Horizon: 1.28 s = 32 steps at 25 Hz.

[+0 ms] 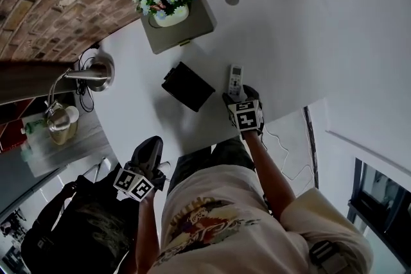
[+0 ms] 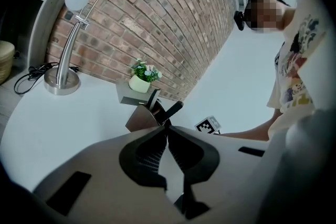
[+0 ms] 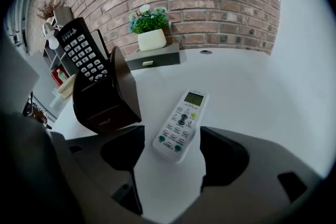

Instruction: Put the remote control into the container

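White remote control [image 3: 181,126] lies flat on the table [image 1: 276,42], screen end pointing away, just right of the dark container [image 3: 105,97] and not touching it. Still outside, so the task is at the pick-up step.

Right gripper [image 3: 170,152] is spread wide, with the remote's near end between the jaws. The pads are clear of both its long sides, so there is no grip yet. Left gripper [image 2: 167,136] has its jaws pressed together, nothing in them, held low off the table edge, idle.

Next move, as I judge it: close on the remote's long sides, lift, tilt it upright and drop it into the container's open top beside what already stands there. The slot looks tight, so alignment matters.

Counts:
- remotes: two, the white one on the table and a black one [image 3: 81,55] already standing in the container
- container: one
- grippers: two
- desk lamp [image 1: 90,74]: one
- potted flowers [image 1: 168,3]: one, on one grey box [image 1: 192,29]
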Available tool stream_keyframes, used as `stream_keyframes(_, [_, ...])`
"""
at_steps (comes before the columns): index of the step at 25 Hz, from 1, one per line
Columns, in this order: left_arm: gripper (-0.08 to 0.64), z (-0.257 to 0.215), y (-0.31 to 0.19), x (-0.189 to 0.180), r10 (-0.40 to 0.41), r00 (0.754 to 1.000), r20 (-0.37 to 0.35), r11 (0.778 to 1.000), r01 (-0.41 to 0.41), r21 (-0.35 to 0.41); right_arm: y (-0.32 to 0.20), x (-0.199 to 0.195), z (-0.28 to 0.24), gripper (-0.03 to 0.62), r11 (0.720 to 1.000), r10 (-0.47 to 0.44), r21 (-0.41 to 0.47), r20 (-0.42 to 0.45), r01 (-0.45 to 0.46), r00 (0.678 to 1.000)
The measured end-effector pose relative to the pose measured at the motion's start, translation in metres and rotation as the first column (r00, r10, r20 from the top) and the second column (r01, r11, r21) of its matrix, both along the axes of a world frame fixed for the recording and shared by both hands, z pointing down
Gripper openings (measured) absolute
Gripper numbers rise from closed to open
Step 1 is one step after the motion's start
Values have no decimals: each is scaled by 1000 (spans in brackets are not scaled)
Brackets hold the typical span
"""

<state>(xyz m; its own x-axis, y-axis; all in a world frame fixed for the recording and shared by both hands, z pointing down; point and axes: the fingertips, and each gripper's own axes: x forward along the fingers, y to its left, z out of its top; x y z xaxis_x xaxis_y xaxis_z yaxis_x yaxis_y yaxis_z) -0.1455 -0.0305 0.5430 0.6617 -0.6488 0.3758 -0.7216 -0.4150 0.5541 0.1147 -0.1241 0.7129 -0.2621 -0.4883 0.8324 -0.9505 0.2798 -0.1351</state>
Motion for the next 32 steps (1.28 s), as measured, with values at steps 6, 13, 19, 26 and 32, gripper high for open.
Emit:
stream_keyframes(6, [8, -8, -8, -23, 23, 1000, -14, 1000, -23, 18, 4, -4, 15, 313, 998, 65, -25, -53, -66, 997])
stream_keyframes(13, [8, -11, -8, -40, 36, 999, -32, 999, -34, 40, -2, 9, 21, 310, 994, 106, 6, -60, -106, 993])
stream_keyframes(19, [8, -20, -9, -41, 45, 998, -45, 996, -41, 77, -1, 15, 19, 267, 992, 122, -19, -56, -124, 991])
stream_keyframes(26, [8, -28, -6, -38, 34, 996, -83, 993, -24, 114, 3, 13, -32, 255, 997, 12, 70, -21, -11, 1000])
stream_keyframes(32, [8, -24, -7, -29, 30, 992, -120, 994, -16, 111, 15, 0, -106, 252, 980, -110, 167, -3, 109, 994])
